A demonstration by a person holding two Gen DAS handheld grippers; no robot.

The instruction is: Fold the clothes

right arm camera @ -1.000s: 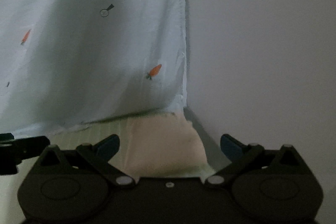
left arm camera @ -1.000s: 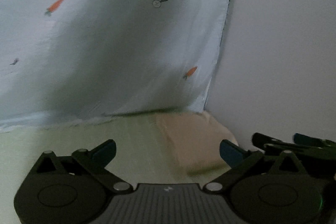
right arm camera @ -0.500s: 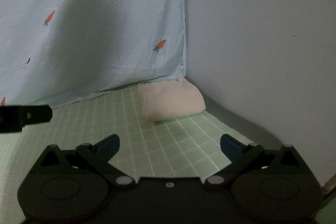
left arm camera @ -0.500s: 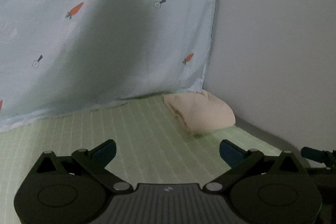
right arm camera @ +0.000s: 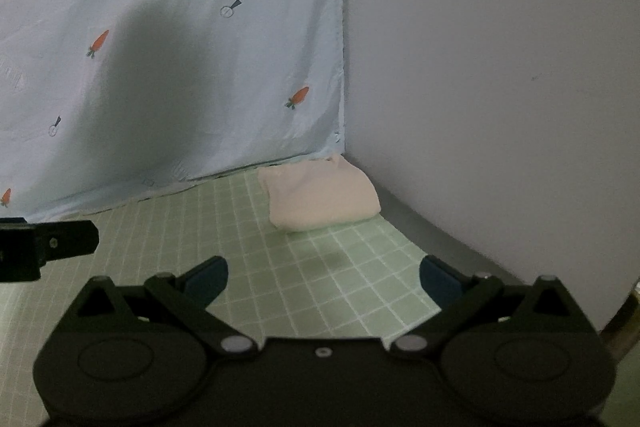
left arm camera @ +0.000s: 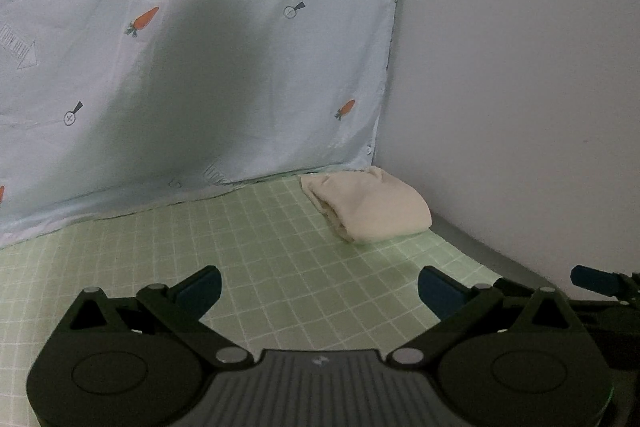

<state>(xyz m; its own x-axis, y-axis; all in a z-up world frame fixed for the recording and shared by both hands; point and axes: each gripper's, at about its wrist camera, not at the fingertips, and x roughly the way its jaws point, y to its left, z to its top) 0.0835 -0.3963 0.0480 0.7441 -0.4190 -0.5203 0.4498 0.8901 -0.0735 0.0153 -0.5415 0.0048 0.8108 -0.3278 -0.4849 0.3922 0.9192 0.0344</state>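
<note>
A folded cream garment (left arm camera: 368, 209) (right arm camera: 320, 197) lies in the far corner of a green checked sheet (left arm camera: 248, 247) (right arm camera: 248, 227), where the hanging cloth meets the wall. My left gripper (left arm camera: 318, 291) stands open well short of the garment, with nothing between its fingers. My right gripper (right arm camera: 324, 279) is open too and holds nothing, a good way back from the garment. In the left wrist view part of the right gripper shows at the right edge. The left gripper's fingertip (right arm camera: 66, 239) pokes in at the left of the right wrist view.
A pale blue cloth (left arm camera: 200, 67) (right arm camera: 180, 67) printed with carrots hangs behind the sheet. A plain grey wall (left arm camera: 520, 67) (right arm camera: 500, 67) closes the right side. A grey strip of mattress edge (right arm camera: 420, 223) runs along the wall.
Both grippers have drawn back from the folded garment, which now lies small and far in the corner. More of the green sheet shows in front.
</note>
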